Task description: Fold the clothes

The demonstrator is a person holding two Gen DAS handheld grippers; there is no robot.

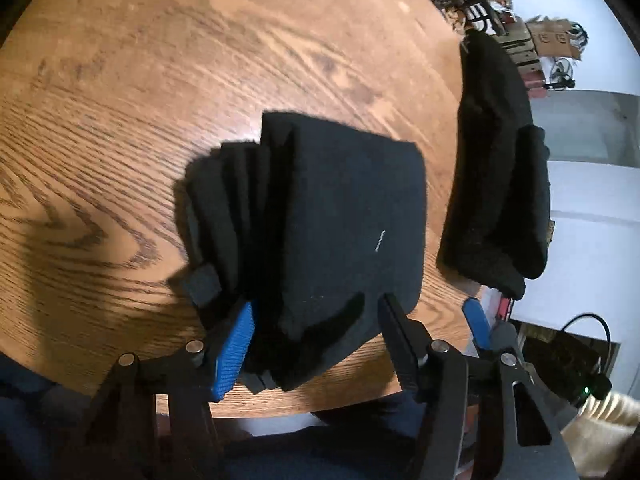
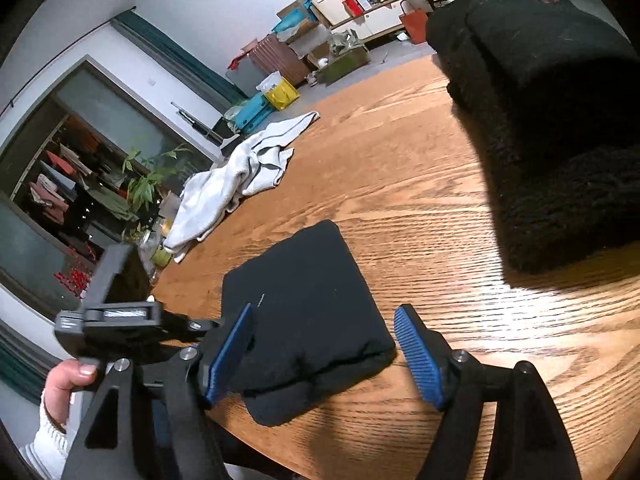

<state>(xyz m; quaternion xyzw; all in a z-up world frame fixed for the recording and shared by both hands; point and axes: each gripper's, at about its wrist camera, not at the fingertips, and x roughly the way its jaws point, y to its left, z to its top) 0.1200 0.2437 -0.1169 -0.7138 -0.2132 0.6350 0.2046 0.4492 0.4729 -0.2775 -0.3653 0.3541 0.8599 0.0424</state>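
The folded black garment point(image 2: 308, 312) lies on the worktop point(image 2: 420, 184) between the spread, unclamped fingers of both the left gripper point(image 1: 316, 332) and right gripper point(image 2: 324, 354).

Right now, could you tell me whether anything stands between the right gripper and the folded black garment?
Nothing visible does: the right gripper is open, with the folded black garment already between its pads on the wooden table.

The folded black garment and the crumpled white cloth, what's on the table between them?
Nothing: the right wrist view shows only bare wooden table between the folded black garment and the crumpled white cloth.
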